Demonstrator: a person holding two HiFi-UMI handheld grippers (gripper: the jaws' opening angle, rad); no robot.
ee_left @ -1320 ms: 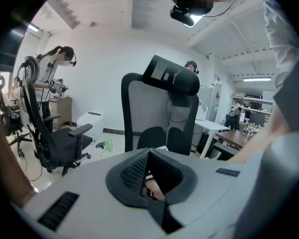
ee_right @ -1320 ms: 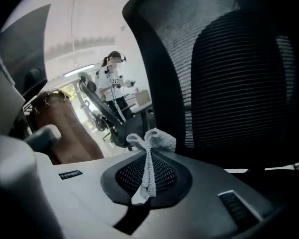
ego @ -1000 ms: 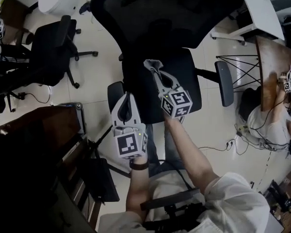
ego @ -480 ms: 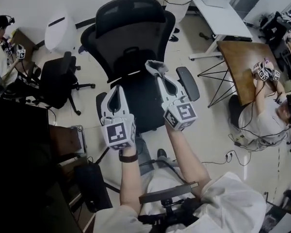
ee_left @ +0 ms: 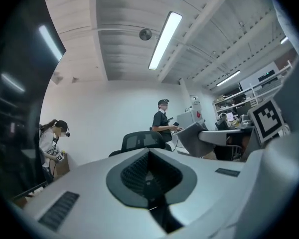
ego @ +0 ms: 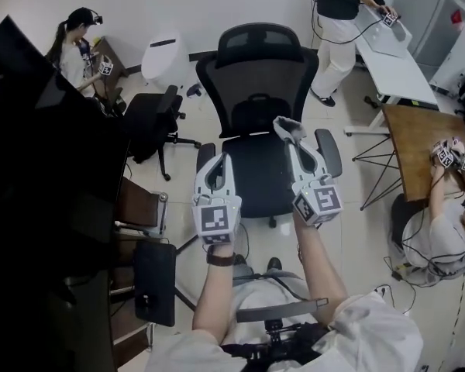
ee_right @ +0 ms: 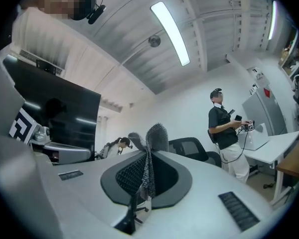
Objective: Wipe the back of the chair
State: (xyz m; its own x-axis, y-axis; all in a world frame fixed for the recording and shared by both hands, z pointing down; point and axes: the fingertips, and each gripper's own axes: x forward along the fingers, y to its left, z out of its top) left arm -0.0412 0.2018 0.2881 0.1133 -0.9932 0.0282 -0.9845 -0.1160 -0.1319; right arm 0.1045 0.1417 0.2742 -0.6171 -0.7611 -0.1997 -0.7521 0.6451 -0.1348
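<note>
two tools hover before the black office chair (ego: 256, 76). the left tool (ego: 220, 161) is closed on nothing. the right tool (ego: 291, 139) pinches a grey cloth (ee_right: 156, 132).

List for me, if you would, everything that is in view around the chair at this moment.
office chair: one, black mesh, centre
second chair: one, black, left of it
cloth: one, grey, pinched in the right claw
desk: one, white, upper right
table: one, brown, right
other people: three; seated upper left, standing at top, seated at right
left claw: one, grey, shut and empty, left of the seat
right claw: one, grey, shut on the cloth, over the seat
</note>
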